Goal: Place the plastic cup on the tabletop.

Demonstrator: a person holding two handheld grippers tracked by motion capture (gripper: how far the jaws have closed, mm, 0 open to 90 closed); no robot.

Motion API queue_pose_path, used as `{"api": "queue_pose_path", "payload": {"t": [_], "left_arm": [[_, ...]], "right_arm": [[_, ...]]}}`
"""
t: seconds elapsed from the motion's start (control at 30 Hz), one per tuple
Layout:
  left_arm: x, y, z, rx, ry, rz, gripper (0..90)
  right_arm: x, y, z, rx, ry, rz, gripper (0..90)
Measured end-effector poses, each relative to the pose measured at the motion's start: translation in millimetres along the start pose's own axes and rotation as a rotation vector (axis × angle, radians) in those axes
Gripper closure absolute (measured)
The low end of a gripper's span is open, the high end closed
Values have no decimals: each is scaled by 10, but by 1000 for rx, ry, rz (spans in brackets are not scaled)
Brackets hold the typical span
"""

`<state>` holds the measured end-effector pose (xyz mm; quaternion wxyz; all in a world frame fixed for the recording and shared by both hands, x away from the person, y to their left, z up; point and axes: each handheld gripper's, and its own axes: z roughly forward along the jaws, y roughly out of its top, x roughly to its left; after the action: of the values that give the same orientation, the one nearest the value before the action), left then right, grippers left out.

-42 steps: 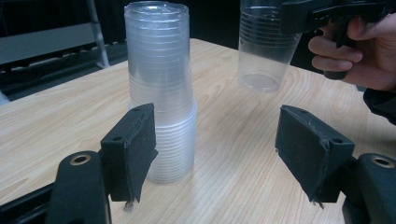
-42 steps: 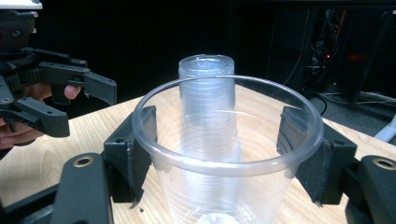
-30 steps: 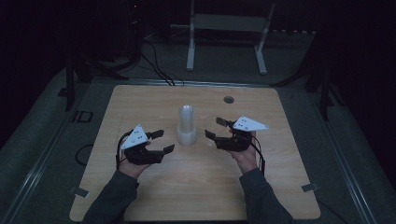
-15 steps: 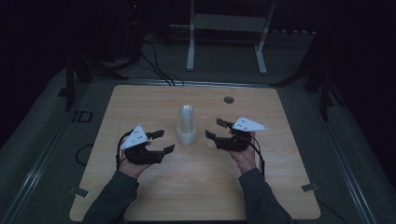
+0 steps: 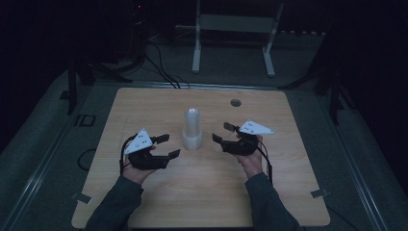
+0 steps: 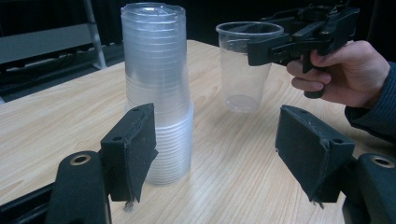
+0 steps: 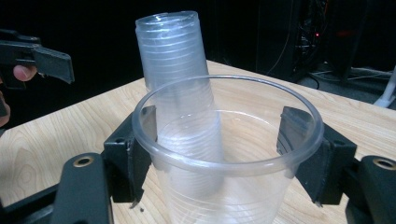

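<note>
An upside-down stack of clear plastic cups point(image 5: 192, 130) point(image 6: 159, 93) point(image 7: 175, 56) stands mid-table between my two grippers. My right gripper point(image 5: 221, 132) point(image 7: 219, 154) is shut on a single clear cup point(image 7: 229, 168), upright, its jaws pressing the wall just under the rim. In the left gripper view that cup point(image 6: 243, 70) sits to the right of the stack with the right gripper point(image 6: 280, 44) at its rim; whether its base touches the table I cannot tell. My left gripper point(image 5: 171, 145) point(image 6: 217, 140) is open with nothing between its jaws, pointing at the stack from its left.
The wooden table point(image 5: 144, 202) has a small dark round spot point(image 5: 235, 102) near its far edge. A white metal stand point(image 5: 235, 29) and cables lie on the floor beyond it. The surroundings are dark.
</note>
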<state>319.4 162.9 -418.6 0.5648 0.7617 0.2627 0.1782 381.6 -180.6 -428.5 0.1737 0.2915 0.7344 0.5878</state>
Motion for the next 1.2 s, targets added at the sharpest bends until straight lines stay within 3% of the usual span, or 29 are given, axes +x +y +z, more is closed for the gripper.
{"api": "queue_pose_path", "payload": {"t": [0.63, 1.2], "left_arm": [[-6, -3, 7, 1, -4, -1, 290], [-5, 0, 2, -3, -6, -2, 289]], "right_arm": [[11, -45, 87, 28, -38, -31, 287], [-20, -175, 215, 60, -51, -3, 287]]}}
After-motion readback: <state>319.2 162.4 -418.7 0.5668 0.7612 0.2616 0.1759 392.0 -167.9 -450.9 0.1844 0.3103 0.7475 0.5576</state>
